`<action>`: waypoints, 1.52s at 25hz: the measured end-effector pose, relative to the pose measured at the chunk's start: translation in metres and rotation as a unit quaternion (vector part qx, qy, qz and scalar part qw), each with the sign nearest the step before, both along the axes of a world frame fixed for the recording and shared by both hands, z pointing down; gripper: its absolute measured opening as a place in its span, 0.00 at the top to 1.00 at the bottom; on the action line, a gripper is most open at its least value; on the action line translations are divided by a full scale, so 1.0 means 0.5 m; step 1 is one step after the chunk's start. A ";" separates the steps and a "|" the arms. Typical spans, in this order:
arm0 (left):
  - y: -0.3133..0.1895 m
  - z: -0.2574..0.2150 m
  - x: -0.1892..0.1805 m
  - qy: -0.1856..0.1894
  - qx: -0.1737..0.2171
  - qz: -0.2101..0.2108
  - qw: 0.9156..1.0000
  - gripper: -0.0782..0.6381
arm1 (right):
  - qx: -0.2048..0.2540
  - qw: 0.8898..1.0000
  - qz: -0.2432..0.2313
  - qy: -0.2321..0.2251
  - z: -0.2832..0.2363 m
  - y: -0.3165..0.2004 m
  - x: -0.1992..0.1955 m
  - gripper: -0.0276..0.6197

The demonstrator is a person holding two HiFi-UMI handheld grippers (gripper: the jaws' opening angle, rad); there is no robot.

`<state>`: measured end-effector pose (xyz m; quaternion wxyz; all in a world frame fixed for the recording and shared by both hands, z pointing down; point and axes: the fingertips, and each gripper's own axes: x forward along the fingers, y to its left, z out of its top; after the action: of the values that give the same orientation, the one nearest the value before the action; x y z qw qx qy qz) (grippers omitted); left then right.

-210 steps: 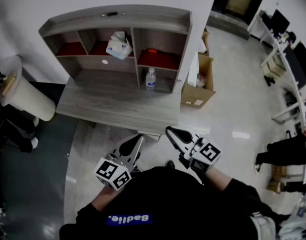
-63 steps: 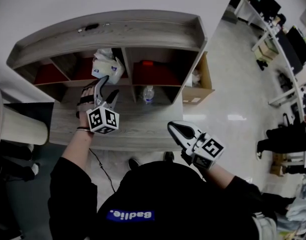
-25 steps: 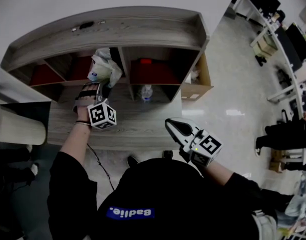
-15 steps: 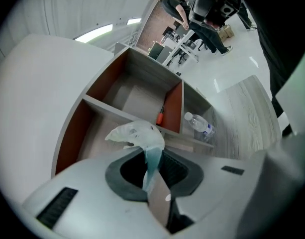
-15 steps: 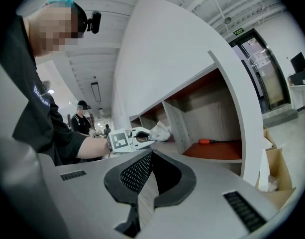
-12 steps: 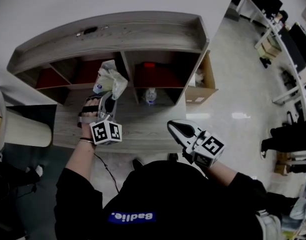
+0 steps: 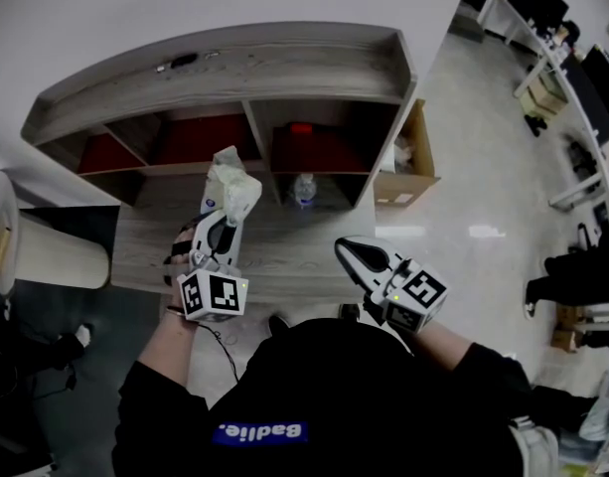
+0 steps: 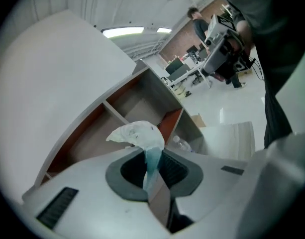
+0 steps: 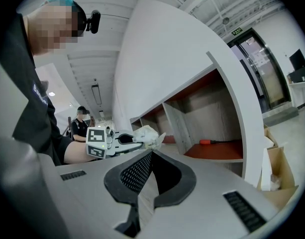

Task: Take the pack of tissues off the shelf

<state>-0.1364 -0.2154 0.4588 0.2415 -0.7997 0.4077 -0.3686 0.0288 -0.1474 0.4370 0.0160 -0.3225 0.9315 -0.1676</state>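
The pack of tissues (image 7: 232, 185), white in a crumpled clear wrapper, is out of the wooden shelf (image 7: 234, 63) and hangs over the desk board in front of the middle compartment. My left gripper (image 7: 223, 217) is shut on the wrapper's lower end. In the left gripper view the pack (image 8: 137, 133) stands up between the pads of that gripper (image 8: 151, 156). My right gripper (image 7: 346, 248) hangs lower right, over the desk's front edge, shut and empty. The right gripper view looks past its closed tips (image 9: 151, 154) at the left gripper (image 9: 135, 142) and the pack (image 9: 146, 135).
A water bottle (image 7: 303, 189) stands in the lower right compartment, a small red item (image 7: 301, 128) lies above it. An open cardboard box (image 7: 415, 152) sits on the floor right of the shelf. A white cylinder (image 7: 46, 251) stands at the left. Desks and people are far right.
My left gripper has drawn the tissue pack out of the middle shelf compartment, towards me and down over the desk board. The right gripper has stayed where it was.
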 end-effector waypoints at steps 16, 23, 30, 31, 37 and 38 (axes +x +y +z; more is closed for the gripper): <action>0.105 -0.067 0.027 0.256 -0.079 -0.047 0.962 0.83 | 0.008 1.000 -0.022 -0.004 -0.008 0.022 -0.017 0.92; 0.135 -0.068 0.066 0.343 -0.115 -0.048 0.931 0.83 | 0.005 1.000 -0.029 -0.003 -0.001 0.033 -0.022 0.92; 0.151 -0.075 0.098 0.374 -0.133 -0.038 0.917 0.83 | 0.002 0.999 -0.038 -0.004 0.003 0.041 -0.030 0.92; 0.151 -0.075 0.101 0.377 -0.135 -0.039 0.915 0.83 | 0.001 0.999 -0.040 -0.004 0.004 0.041 -0.031 0.92; 0.149 -0.070 0.116 0.385 -0.140 -0.024 0.912 0.83 | 0.000 0.999 -0.050 -0.006 0.008 0.038 -0.046 0.92; 0.149 -0.069 0.117 0.386 -0.142 -0.024 0.911 0.83 | 0.000 0.999 -0.052 -0.006 0.008 0.038 -0.049 0.92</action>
<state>-0.0779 -0.1408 0.4244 -0.0592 -0.8954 0.4318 -0.0908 0.0044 -0.1287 0.4408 0.0124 -0.2727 0.9469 -0.1700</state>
